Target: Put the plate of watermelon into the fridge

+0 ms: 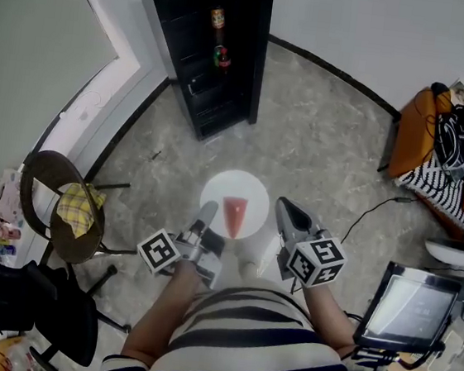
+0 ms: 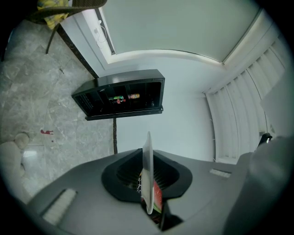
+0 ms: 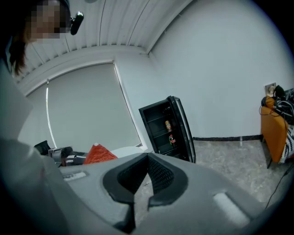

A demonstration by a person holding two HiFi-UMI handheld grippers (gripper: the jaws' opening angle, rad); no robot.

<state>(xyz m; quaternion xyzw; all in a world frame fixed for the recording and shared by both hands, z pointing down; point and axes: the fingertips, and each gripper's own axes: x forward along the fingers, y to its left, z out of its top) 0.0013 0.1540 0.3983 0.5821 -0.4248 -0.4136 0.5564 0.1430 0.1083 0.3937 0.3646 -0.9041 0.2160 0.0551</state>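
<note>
A white plate point(image 1: 224, 184) with a red watermelon wedge point(image 1: 233, 215) hangs above the grey floor, in front of the person. My left gripper point(image 1: 206, 212) is shut on the plate's near-left rim. In the left gripper view the plate point(image 2: 147, 156) stands edge-on between the jaws, with the watermelon point(image 2: 157, 195) beside it. My right gripper point(image 1: 286, 207) is just right of the plate, jaws shut with nothing in them; its view shows the plate point(image 3: 126, 150) and the wedge point(image 3: 97, 154) off to the left. The black fridge point(image 1: 206, 44) stands open ahead, with bottles point(image 1: 220, 54) on its shelves.
A round chair with a yellow cloth point(image 1: 67, 207) stands to the left and a black chair point(image 1: 19, 298) stands nearer. At the right are an orange seat with striped fabric point(image 1: 443, 155), a monitor point(image 1: 409, 313) and a cable point(image 1: 371, 209) on the floor.
</note>
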